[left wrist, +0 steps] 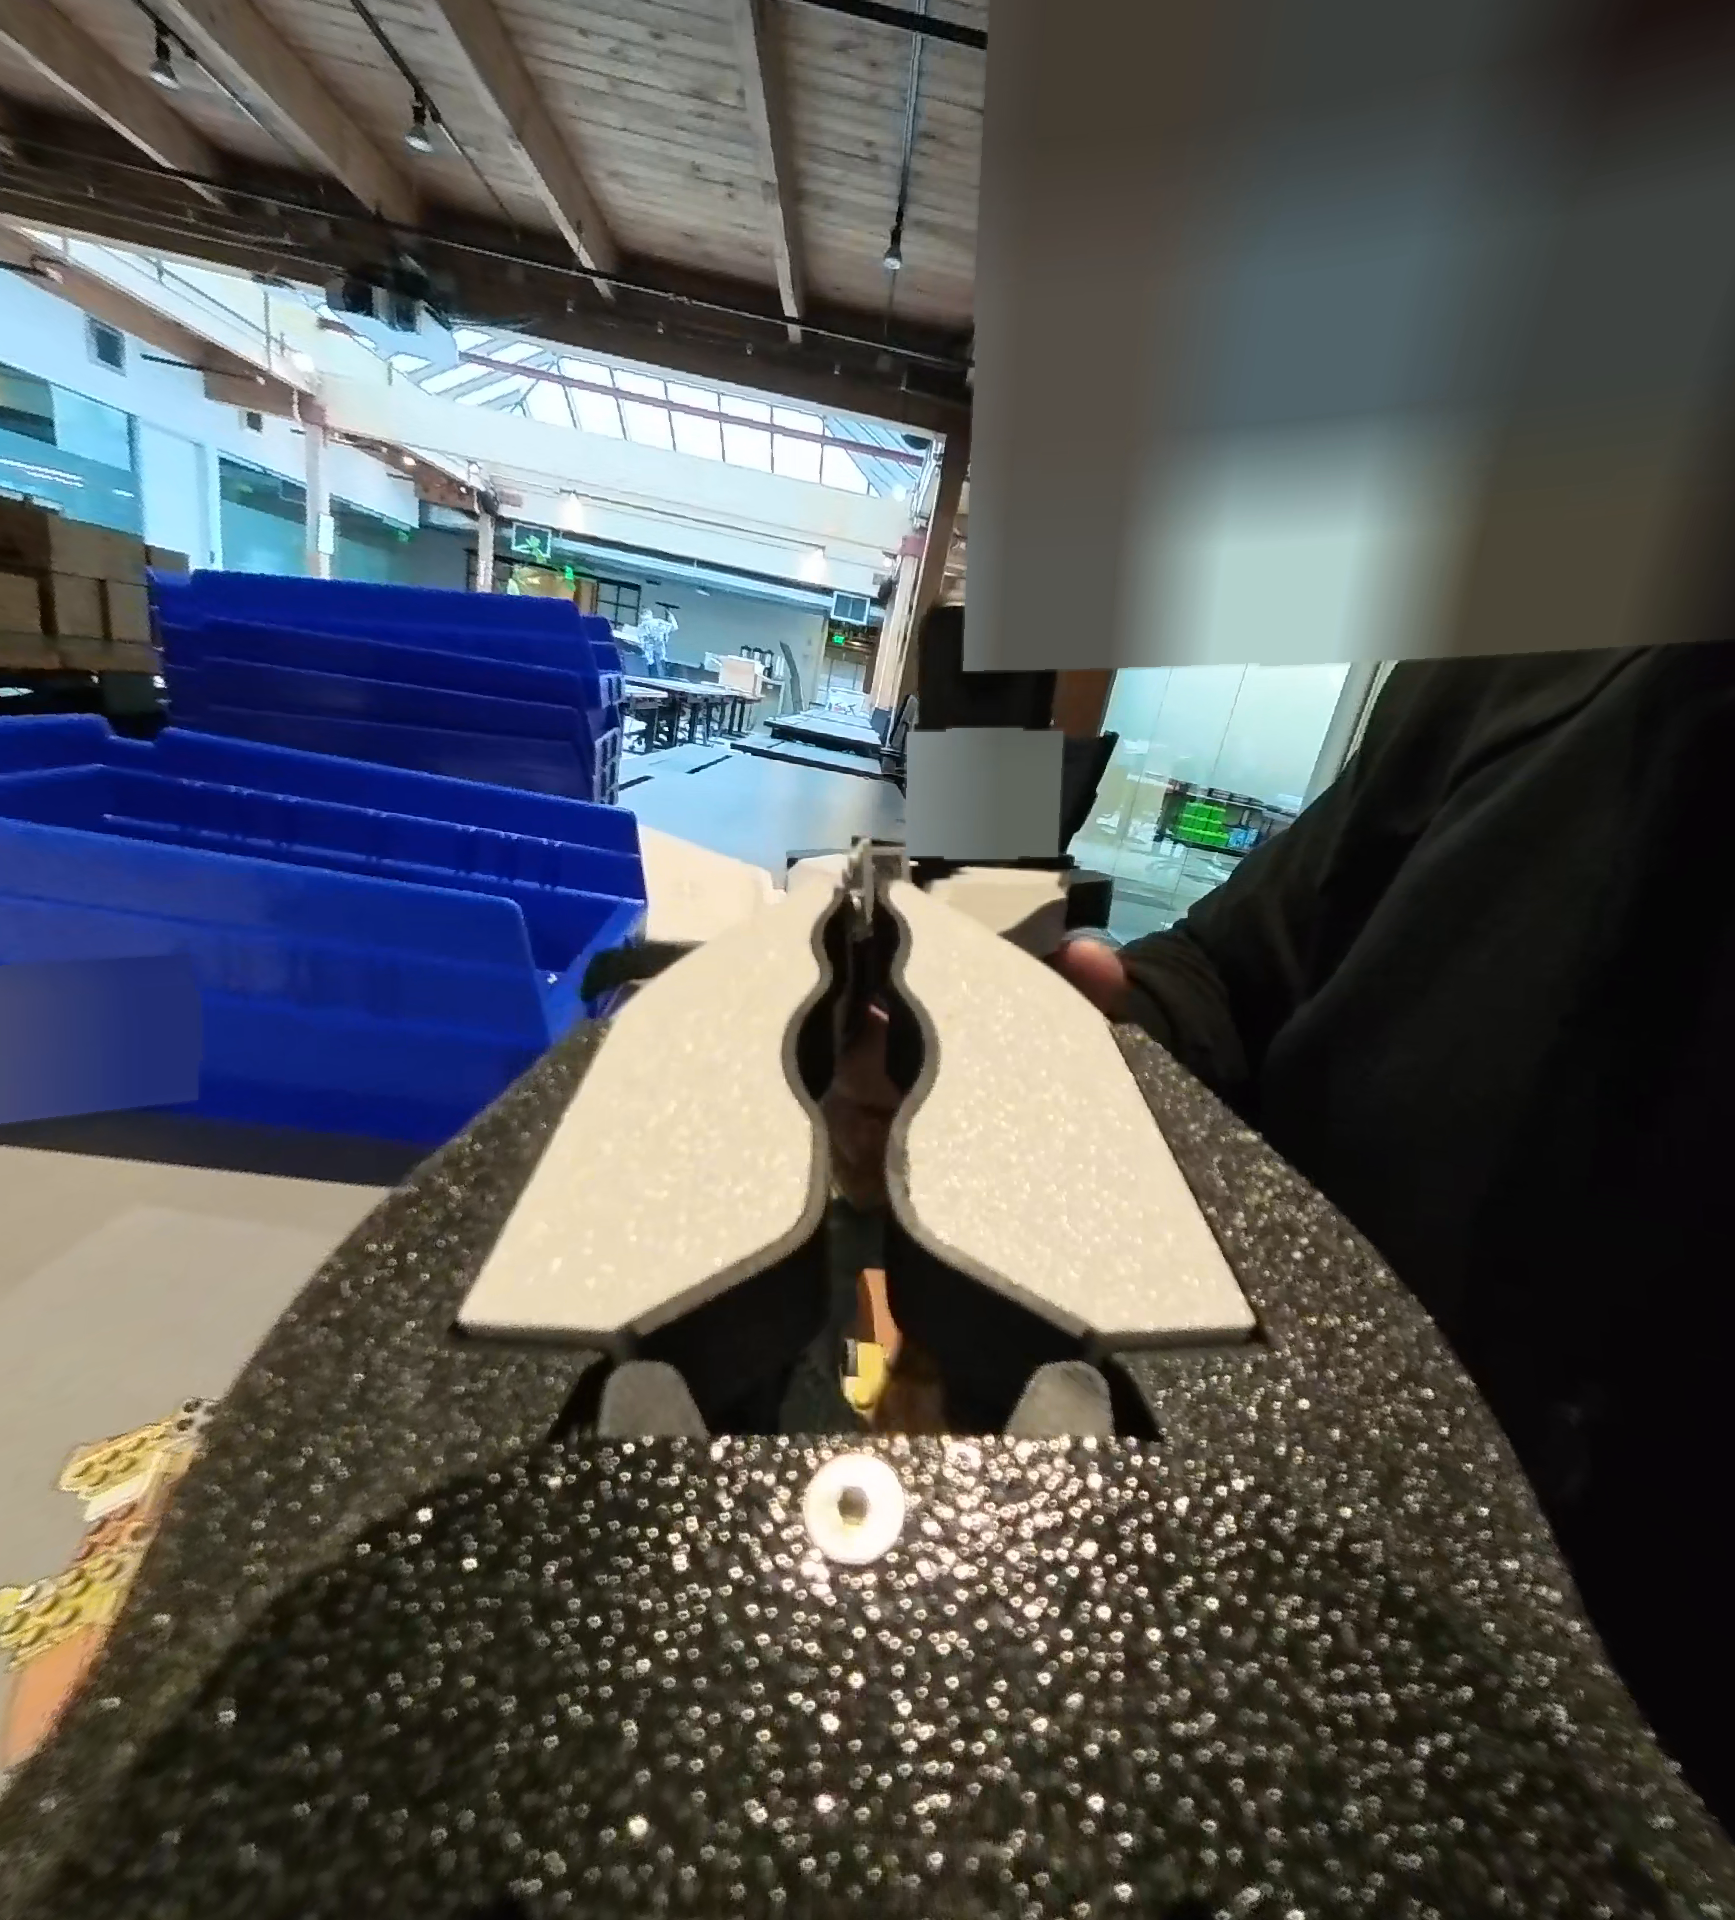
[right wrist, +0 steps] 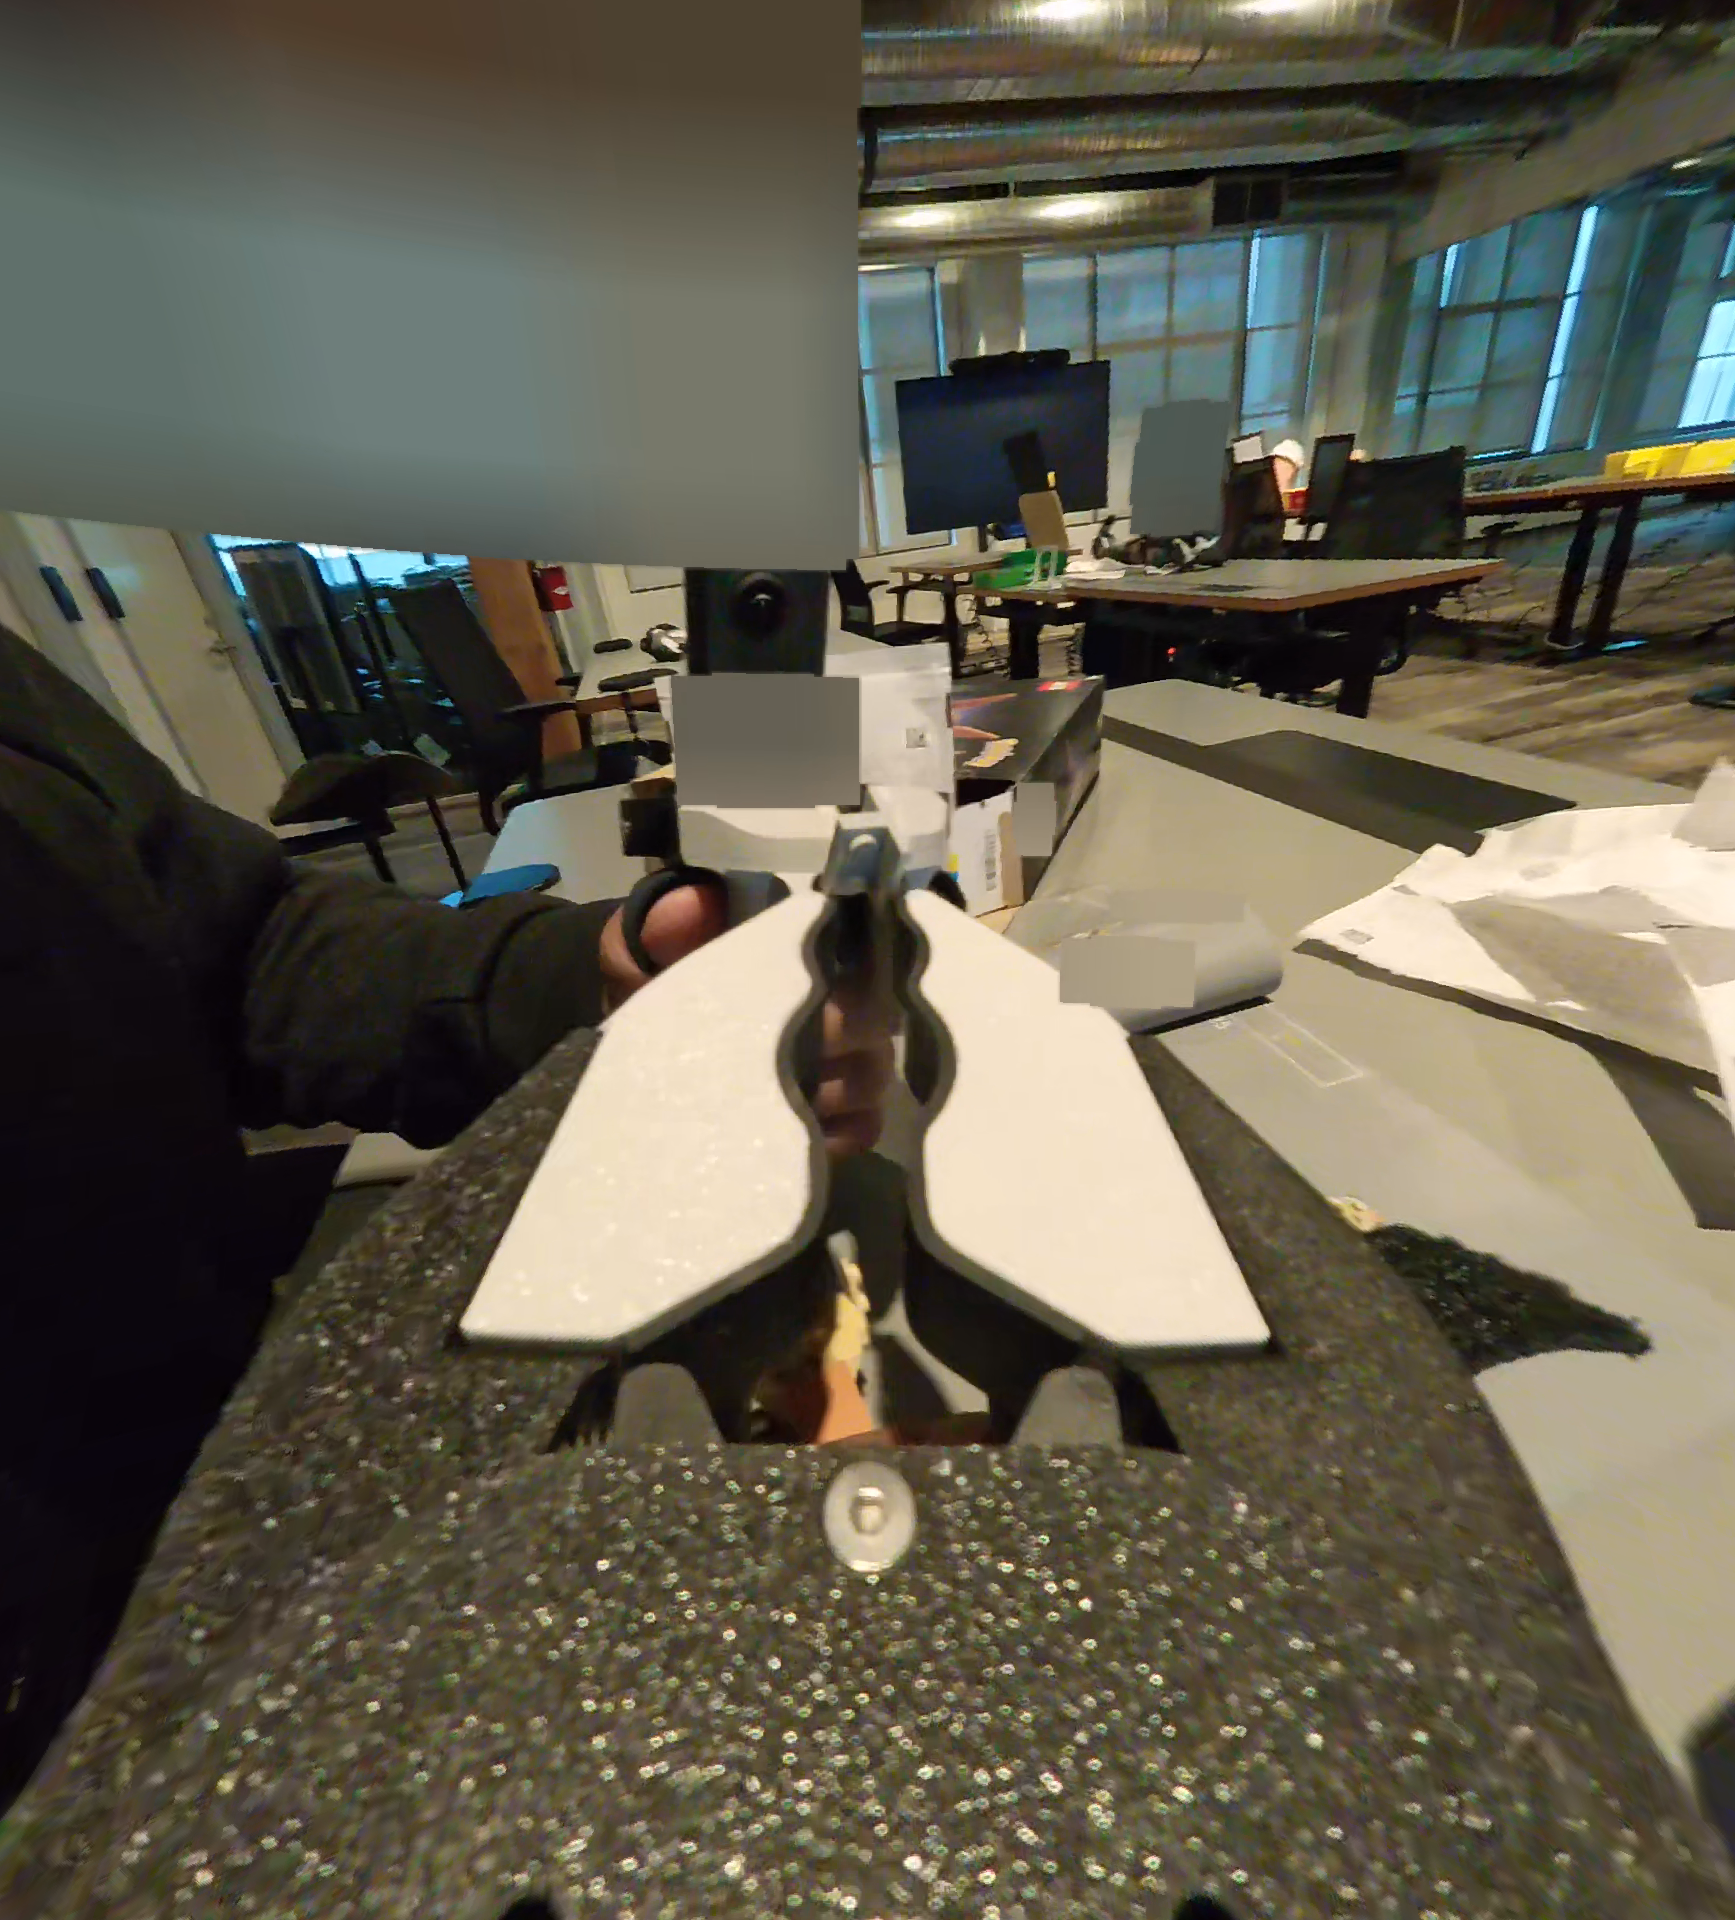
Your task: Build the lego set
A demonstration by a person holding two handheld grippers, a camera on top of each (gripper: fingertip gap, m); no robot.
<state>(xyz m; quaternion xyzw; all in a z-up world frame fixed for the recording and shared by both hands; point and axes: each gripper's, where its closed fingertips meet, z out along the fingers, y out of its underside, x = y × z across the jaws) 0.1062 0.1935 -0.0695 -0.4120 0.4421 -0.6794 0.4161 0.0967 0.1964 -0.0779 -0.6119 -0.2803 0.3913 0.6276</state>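
My left gripper [left wrist: 868, 899] is shut on a small thin light grey lego piece [left wrist: 871, 857] that sticks out past its white fingertips. My right gripper [right wrist: 863, 899] is shut on a small dark grey lego piece [right wrist: 861, 860]. Both grippers are held above the grey table [right wrist: 1465, 1091], tip to tip and facing each other. The right gripper shows just beyond the left one's tips [left wrist: 998, 883], and the left one's body shows in the right wrist view [right wrist: 759, 748]. I cannot tell whether the two pieces touch. Yellow and orange lego parts [left wrist: 84, 1548] lie on the table at lower left.
Stacked blue bins [left wrist: 271, 862] stand to the left. A dark lego box [right wrist: 1024, 748] stands behind the grippers. Torn white paper bags [right wrist: 1569, 935] lie to the right. A person's dark sleeve [left wrist: 1465, 1039] and a hand [right wrist: 665, 930] are close by. Only a small space, under 4 cm, lies between the two pairs of fingers.
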